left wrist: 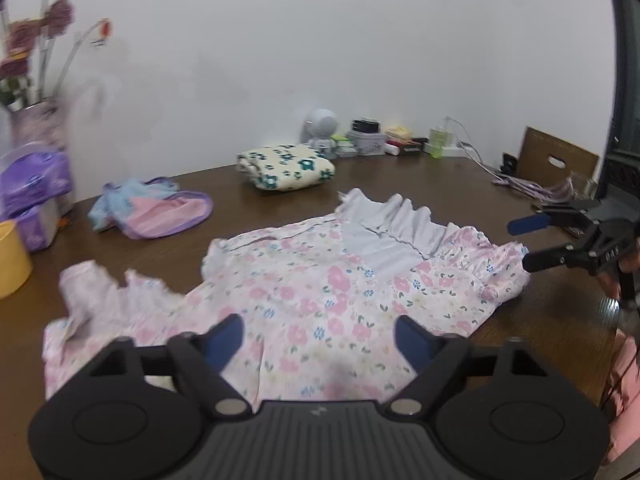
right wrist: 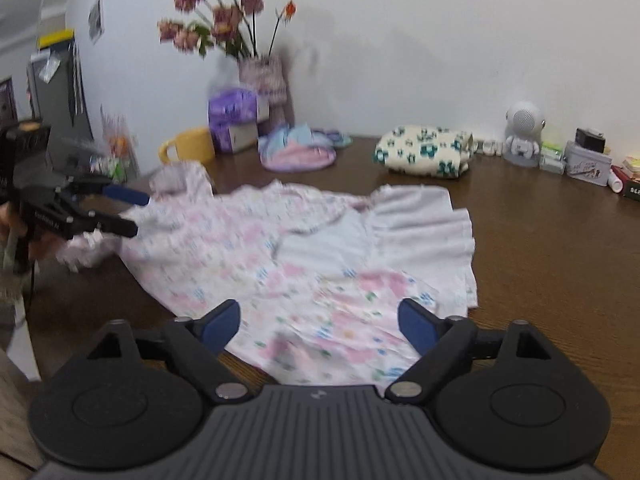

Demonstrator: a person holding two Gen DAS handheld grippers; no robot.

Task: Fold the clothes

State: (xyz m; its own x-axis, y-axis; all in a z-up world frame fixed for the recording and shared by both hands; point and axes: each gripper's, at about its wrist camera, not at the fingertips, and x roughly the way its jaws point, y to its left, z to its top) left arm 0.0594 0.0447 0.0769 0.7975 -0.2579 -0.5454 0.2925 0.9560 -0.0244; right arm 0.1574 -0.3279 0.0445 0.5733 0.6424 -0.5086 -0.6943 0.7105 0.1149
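A pink floral garment (left wrist: 312, 292) with a white ruffled panel lies spread on the brown table (left wrist: 420, 176); it also shows in the right wrist view (right wrist: 288, 264). My left gripper (left wrist: 320, 340) is open, hovering over the garment's near edge, and shows at the left of the right wrist view (right wrist: 136, 212). My right gripper (right wrist: 320, 324) is open above the garment's other edge, and shows at the right of the left wrist view (left wrist: 520, 244), beside a sleeve. Neither holds cloth.
A folded cream garment with teal flowers (left wrist: 286, 166) and a crumpled pink-blue-purple garment (left wrist: 152, 208) lie further back. A yellow mug (left wrist: 10, 258), purple tissue packs (left wrist: 34, 192), a flower vase (right wrist: 262, 76), a white speaker (right wrist: 522, 132) and small boxes (right wrist: 588, 160) line the wall.
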